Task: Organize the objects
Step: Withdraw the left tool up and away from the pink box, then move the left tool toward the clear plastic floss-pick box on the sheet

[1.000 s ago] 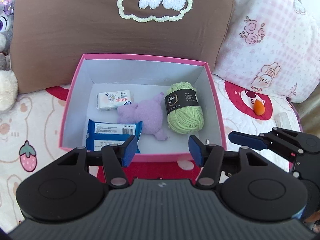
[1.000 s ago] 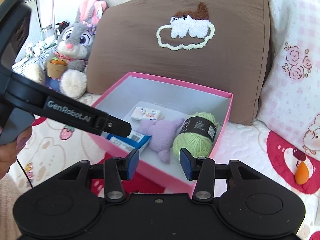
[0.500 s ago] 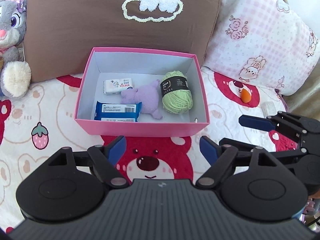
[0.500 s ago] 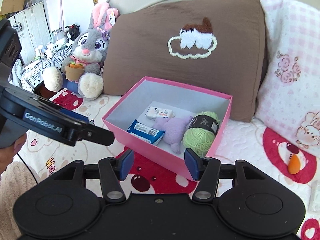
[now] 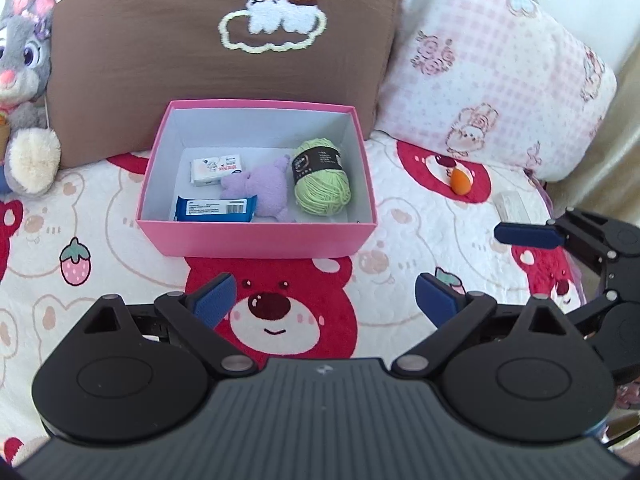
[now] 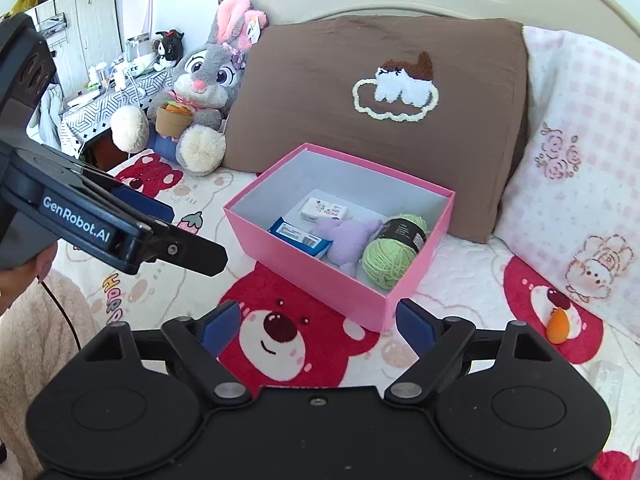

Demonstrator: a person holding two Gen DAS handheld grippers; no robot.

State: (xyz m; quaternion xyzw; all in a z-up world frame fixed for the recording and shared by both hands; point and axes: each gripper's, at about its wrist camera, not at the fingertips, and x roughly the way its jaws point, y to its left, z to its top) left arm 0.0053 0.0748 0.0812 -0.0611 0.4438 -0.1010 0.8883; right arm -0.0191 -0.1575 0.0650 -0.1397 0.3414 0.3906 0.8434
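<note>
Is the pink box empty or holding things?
Holding things: the box contains yarn, a purple plush and two packets.

The plush rabbit (image 5: 22,80) is cut off by the left-wrist picture's edge at 9 o'clock. The blue packet (image 5: 214,209) sits partly behind the pink box (image 5: 256,240) front wall; its print is too small to read. The purple plush (image 6: 348,242) overlaps the white packet (image 6: 324,210).
</note>
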